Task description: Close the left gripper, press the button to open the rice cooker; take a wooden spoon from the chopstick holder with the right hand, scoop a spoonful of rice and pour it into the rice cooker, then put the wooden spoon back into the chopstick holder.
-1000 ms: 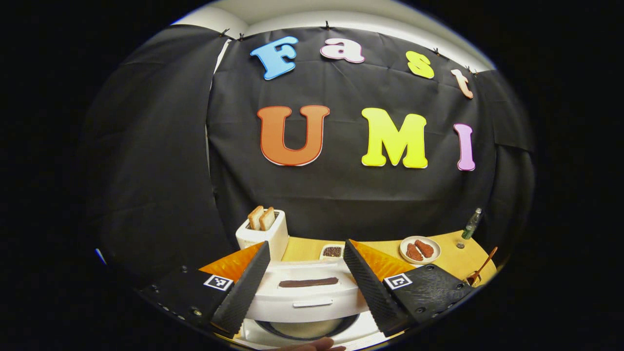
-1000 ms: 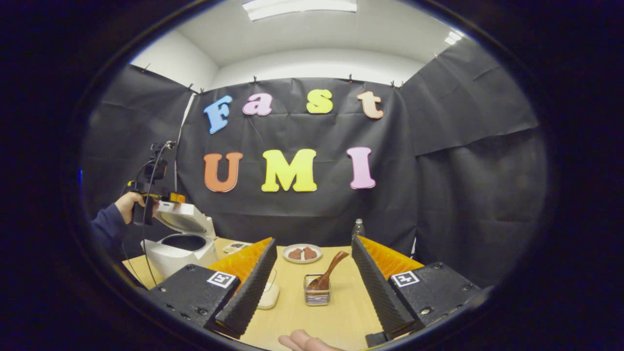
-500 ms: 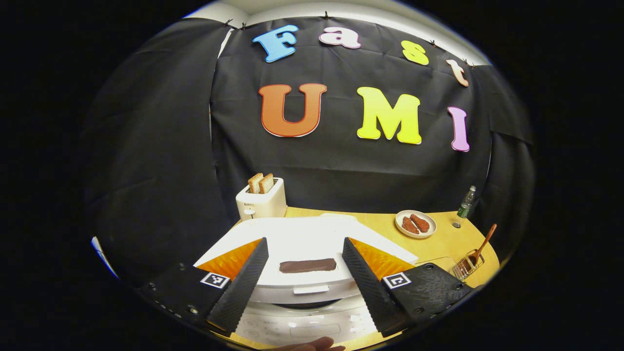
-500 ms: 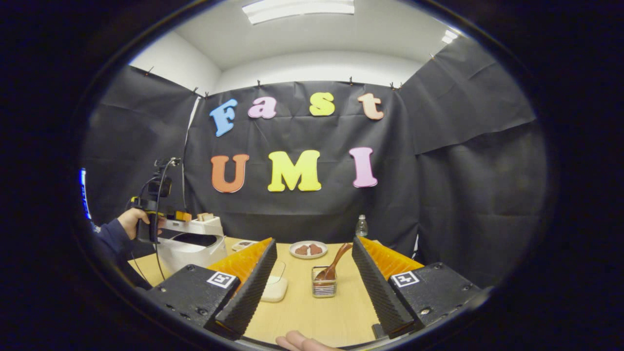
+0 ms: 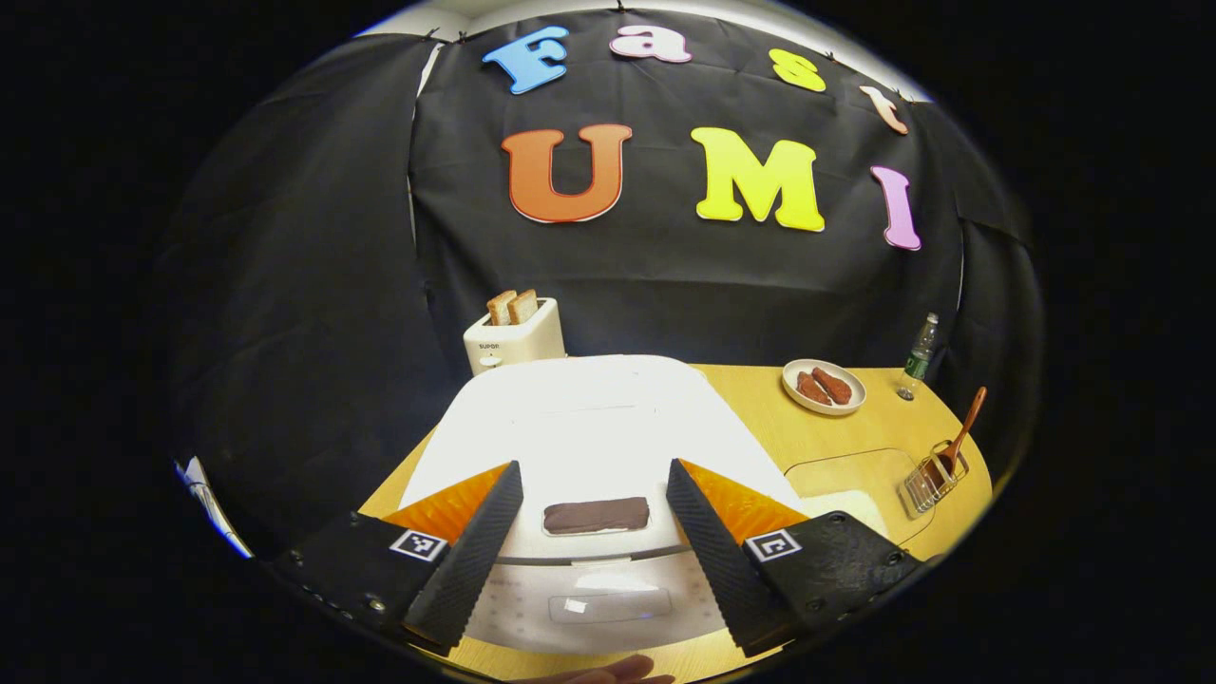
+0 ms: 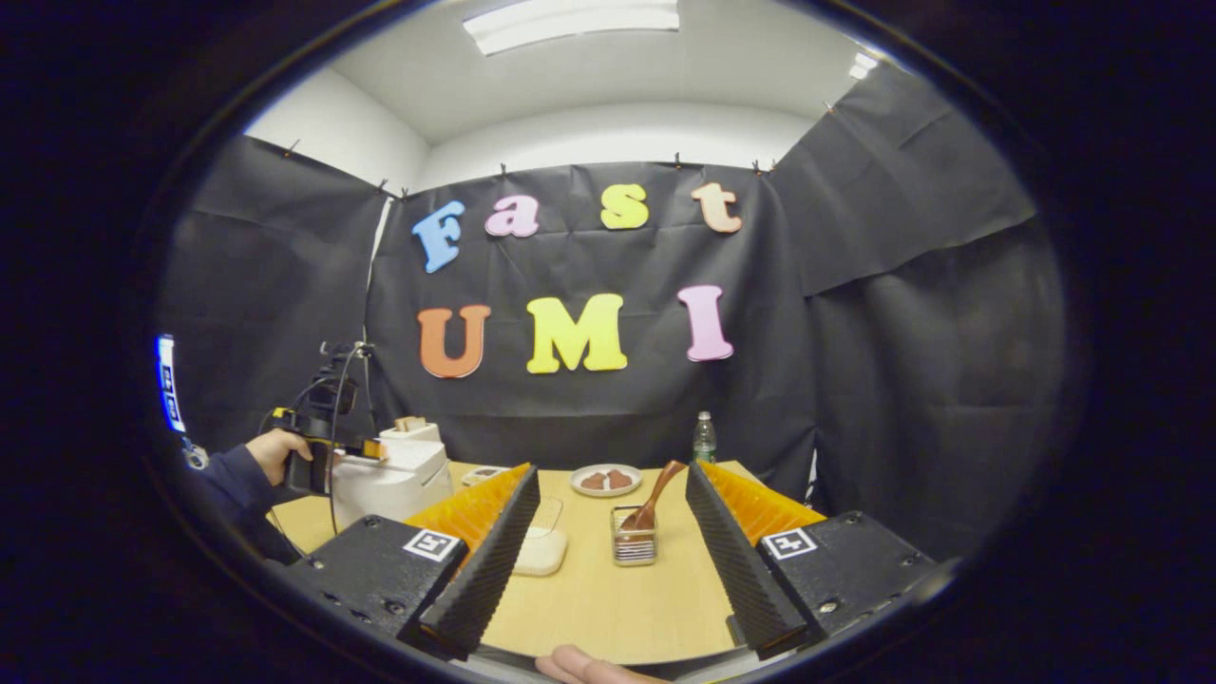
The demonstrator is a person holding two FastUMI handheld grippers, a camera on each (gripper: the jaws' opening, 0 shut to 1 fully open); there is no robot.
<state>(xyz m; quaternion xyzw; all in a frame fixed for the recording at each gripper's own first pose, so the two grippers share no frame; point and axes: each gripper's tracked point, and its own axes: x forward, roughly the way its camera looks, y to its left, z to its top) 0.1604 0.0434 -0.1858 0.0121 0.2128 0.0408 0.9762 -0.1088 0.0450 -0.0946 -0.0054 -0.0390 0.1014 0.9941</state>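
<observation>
The white rice cooker sits right under my left gripper, its lid down. The left gripper is open, and its fingers stand on either side of a dark strip on the lid's front edge. In the right gripper view a hand holds that left gripper on top of the rice cooker. My right gripper hangs open above the table with nothing in it. Ahead of it stands the wire chopstick holder with the wooden spoon leaning in it. A clear container of rice lies left of the holder.
A toaster with two bread slices stands behind the cooker. A plate of reddish food and a green bottle sit at the back right. The holder and the rice container are right of the cooker.
The rice cooker's lid, raised a second ago, has come down shut under the left gripper. The right gripper stayed open and drifted only slightly.
</observation>
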